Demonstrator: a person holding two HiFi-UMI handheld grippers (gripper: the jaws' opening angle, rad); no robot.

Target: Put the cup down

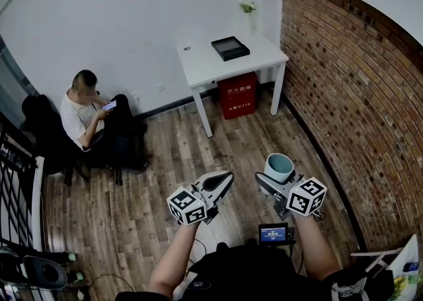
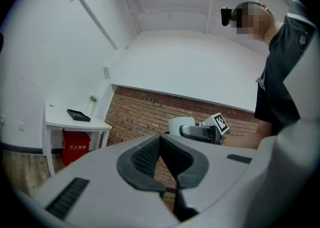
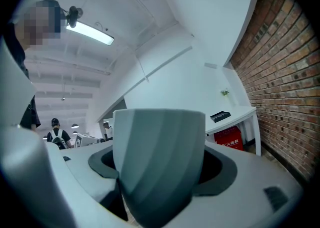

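Close to the person, the right gripper (image 1: 277,186) has its two jaws squeezed on the sides of the cup (image 1: 279,165). The cup stands up straight with its open top facing up. Seen from the right gripper view, the cup (image 3: 159,157) fills the space between the jaws. Just beside it, the left gripper (image 1: 221,180) has its jaws together with nothing in them. So the right hand is the one that must put the cup down. Under both grippers there is only the wood floor (image 1: 172,161), and the cup hangs in the air above it. Far ahead, by the wall, is a white table (image 1: 205,71) with a black tray (image 1: 230,48) on top. I think the table is the likely spot, and it is well apart from the cup.
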